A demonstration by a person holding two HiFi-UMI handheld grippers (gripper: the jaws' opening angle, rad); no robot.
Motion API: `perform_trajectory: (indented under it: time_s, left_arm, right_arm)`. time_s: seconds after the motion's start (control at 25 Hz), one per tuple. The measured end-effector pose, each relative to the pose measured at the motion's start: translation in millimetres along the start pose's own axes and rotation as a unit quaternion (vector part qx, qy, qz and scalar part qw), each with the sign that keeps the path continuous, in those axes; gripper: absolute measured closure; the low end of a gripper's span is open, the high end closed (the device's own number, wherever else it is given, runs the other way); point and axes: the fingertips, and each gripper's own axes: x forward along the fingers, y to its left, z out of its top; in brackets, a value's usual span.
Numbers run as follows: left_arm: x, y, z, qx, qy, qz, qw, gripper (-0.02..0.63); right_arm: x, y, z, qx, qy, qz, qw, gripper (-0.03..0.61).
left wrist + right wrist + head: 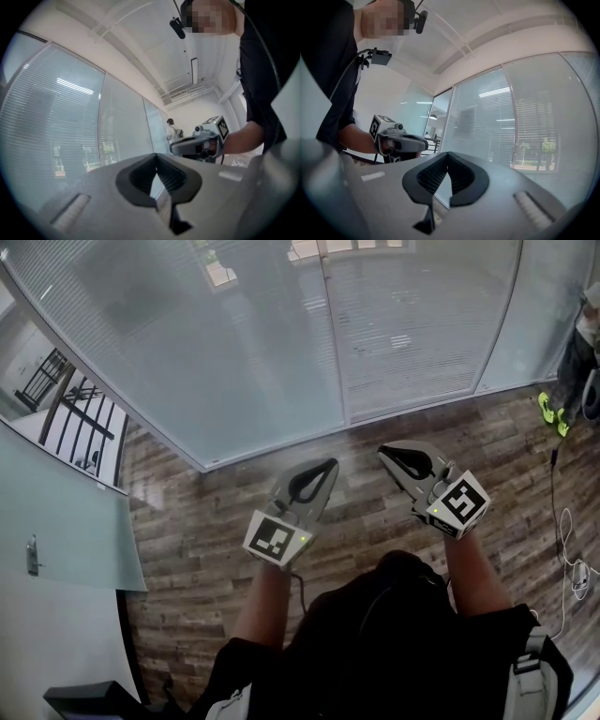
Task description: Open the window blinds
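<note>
Right now the jaws of both your grippers are pressed together, pinching nothing. Your left gripper (327, 465) and right gripper (385, 452) hover side by side, two in all, over the wood floor (216, 512). The window blinds (412, 324) hang lowered behind the glass just ahead, untouched.

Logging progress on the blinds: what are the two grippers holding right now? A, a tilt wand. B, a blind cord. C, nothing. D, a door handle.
C: the left gripper and right gripper are both in the air above the wooden floor, fingers together with nothing between them.
</note>
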Motion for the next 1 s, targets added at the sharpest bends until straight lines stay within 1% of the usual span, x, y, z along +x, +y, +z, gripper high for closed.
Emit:
perform_trajectory:
  time_s: [0.24, 0.4, 0.6, 0.76, 0.84, 0.92, 1.0]
  left_arm:
    - [7, 4, -5, -0.007, -0.001, 0.0, 1.0, 0.609]
    - [13, 11, -10, -0.008, 0.001, 0.003, 1.0, 0.609]
    - [24, 29, -16, -0.011, 0.008, 0.014, 0.9998, 0.609]
    - [39, 46, -15, -0.005, 0.006, 0.02, 0.9998, 0.61]
    - [46, 54, -16, -0.002, 0.001, 0.026, 0.9997, 0.609]
    - [52, 63, -18, -0.008, 0.0, 0.031, 0.9995, 0.609]
    - [60, 73, -20, -0.015, 0.005, 0.038, 0.9992, 0.609]
  right_arm:
    - [0, -13, -3, 0.003, 0.006, -0.014, 1.0, 0.574]
    - [7, -24, -4, 0.005, -0.001, -0.011, 1.0, 0.574]
    - [22, -39, -10, 0.024, -0.006, -0.003, 1.0, 0.574]
    - [35, -57, -15, 0.024, -0.005, 0.007, 1.0, 0.574]
    - [42, -70, -15, 0.034, -0.012, 0.009, 0.999, 0.574]
    - [48, -84, -15, 0.05, -0.017, 0.011, 0.999, 0.573]
    - [54, -99, -18, 0.051, -0.018, 0.012, 0.998, 0.574]
